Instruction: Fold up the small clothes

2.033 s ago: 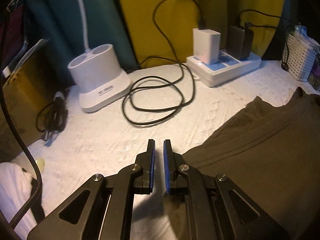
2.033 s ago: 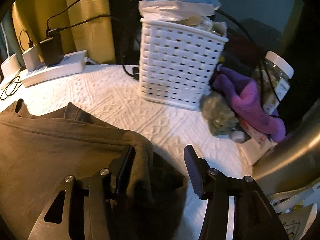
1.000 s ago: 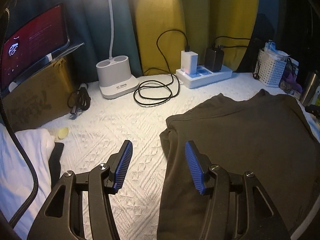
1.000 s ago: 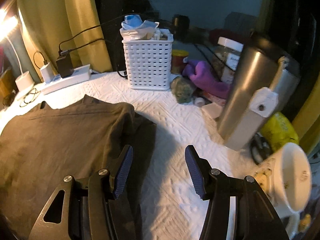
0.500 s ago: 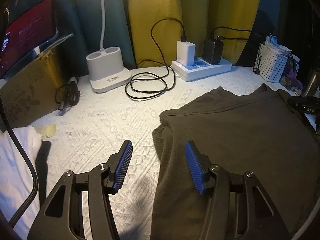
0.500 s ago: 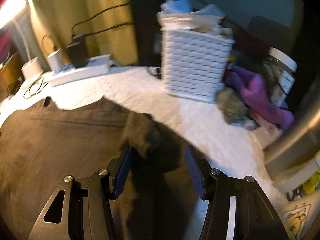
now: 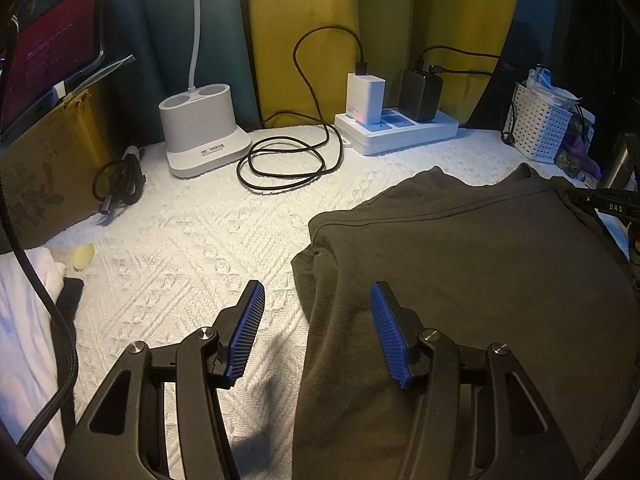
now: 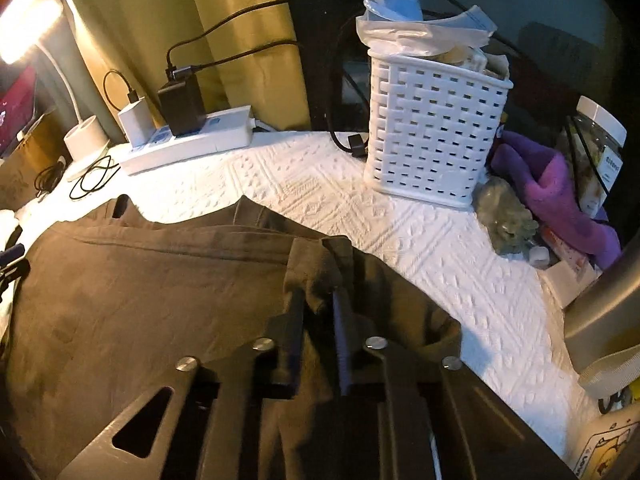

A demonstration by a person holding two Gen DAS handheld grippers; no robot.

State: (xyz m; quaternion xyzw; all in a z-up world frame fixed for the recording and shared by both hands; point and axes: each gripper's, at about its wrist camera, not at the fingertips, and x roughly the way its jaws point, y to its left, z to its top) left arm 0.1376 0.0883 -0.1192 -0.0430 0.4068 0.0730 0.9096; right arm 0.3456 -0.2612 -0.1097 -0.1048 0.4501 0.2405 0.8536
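The dark brown garment (image 7: 472,264) lay spread on the white textured cloth (image 7: 192,248) that covered the table. The right gripper (image 8: 318,312) had its jaws closed on a raised fold at the right edge of the garment. The left gripper (image 7: 316,312) was wide open over the left edge, one finger above the fabric, the other above the cloth. A white basket (image 8: 432,128) stood behind, near a power strip (image 7: 396,132).

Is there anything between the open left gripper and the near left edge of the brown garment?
Nothing visible stands in the way. The left gripper is open right over that edge of the brown garment, with only the white textured cloth under it. The coiled black cable lies farther back.
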